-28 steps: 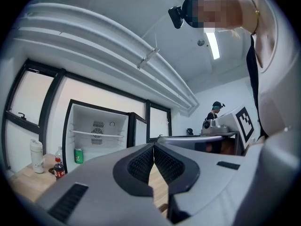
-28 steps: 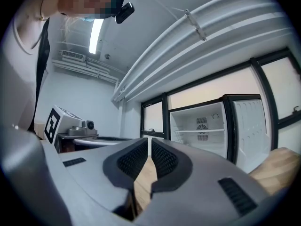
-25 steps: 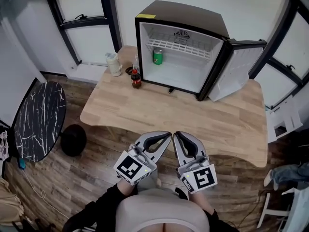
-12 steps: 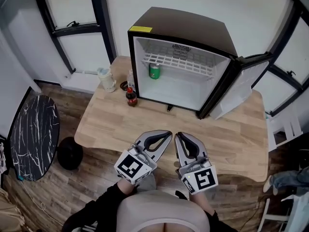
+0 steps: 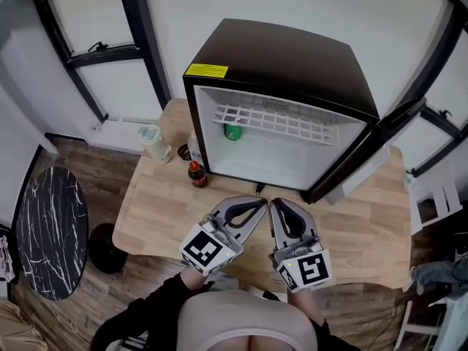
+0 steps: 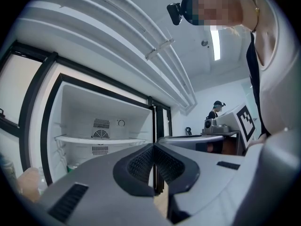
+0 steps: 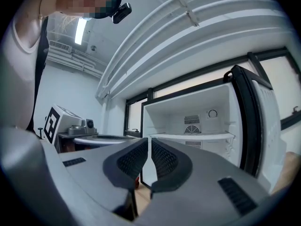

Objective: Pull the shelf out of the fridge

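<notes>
The shelf (image 5: pixel 274 121) is a white wire rack across the upper part of the fridge (image 5: pixel 285 57), in the upper middle of the head view, and it lies inside the white cabinet. Under its left end, toward the back, stands a green can (image 5: pixel 233 131). The door (image 5: pixel 369 159) is swung open to the right.

The fridge stands on a wooden table (image 5: pixel 157 214). At its lower left corner is a cola bottle (image 5: pixel 196 174) with a red cap, just beside the cabinet's front edge. Behind it is a clear bottle (image 5: pixel 194 146), and further left a pale cup (image 5: pixel 155 143).

My left gripper (image 5: pixel 258 204) and my right gripper (image 5: pixel 274 204) hang side by side over the table's near edge at the lower middle of the frame. Both point at the fridge opening and are well apart from the shelf. In the left gripper view the pads meet with nothing between them. In the right gripper view only a thin slit shows between the pads, and they hold nothing.

On the wood floor at the lower left is a round black marbled tabletop (image 5: pixel 50 232).
</notes>
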`<state>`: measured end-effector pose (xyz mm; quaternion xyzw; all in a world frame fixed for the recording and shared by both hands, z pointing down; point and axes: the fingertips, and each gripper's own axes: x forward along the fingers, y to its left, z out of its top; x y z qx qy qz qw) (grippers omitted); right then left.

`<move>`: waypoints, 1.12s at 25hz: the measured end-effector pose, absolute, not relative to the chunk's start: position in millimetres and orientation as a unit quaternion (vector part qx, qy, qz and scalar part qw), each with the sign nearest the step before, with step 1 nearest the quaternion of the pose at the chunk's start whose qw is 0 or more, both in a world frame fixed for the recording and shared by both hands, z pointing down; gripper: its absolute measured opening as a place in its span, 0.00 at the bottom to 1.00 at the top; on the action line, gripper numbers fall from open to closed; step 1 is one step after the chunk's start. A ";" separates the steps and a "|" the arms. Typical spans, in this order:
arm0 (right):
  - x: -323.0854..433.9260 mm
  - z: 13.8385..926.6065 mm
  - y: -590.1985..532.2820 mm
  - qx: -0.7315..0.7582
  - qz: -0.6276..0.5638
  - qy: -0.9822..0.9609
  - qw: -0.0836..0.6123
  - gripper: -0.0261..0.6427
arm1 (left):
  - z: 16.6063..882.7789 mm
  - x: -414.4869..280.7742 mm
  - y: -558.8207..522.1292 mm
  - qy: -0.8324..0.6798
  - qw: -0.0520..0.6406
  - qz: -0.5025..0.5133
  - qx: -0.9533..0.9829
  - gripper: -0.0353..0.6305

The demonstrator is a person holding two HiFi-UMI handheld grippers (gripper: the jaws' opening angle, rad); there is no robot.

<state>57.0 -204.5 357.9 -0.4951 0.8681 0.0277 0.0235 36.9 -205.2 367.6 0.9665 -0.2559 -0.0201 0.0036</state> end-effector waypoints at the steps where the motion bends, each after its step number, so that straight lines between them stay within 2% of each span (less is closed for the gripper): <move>1: 56.9 358.1 -211.3 -0.498 0.025 0.867 0.024 0.10 | 368.2 36.6 -212.6 -0.255 0.003 -0.021 0.967 0.06; 13: 71.4 362.3 -259.0 -0.520 0.012 0.854 0.019 0.10 | 373.8 47.5 -258.3 -0.247 0.004 -0.006 0.969 0.06; 22: 76.9 377.5 -279.7 -0.516 -0.009 0.856 0.017 0.11 | 376.9 32.4 -288.1 -0.344 0.031 -0.044 0.937 0.06; 24: 81.8 378.4 -286.0 -0.522 -0.029 0.852 0.039 0.11 | 376.2 29.8 -295.1 -0.356 0.041 -0.061 0.932 0.12; 25: 84.9 379.0 -289.9 -0.526 -0.041 0.848 0.050 0.12 | 376.3 29.6 -298.4 -0.358 0.045 -0.066 0.930 0.21; 26: 87.9 380.3 -294.2 -0.530 -0.053 0.844 0.060 0.22 | 377.1 29.8 -301.6 -0.360 0.049 -0.069 0.929 0.28; 27: 90.9 382.1 -298.7 -0.534 -0.066 0.840 0.069 0.34 | 378.3 29.8 -305.1 -0.361 0.053 -0.072 0.928 0.30; 28: 93.9 384.0 -303.2 -0.537 -0.079 0.836 0.079 0.37 | 379.9 29.8 -308.7 -0.362 0.059 -0.074 0.927 0.31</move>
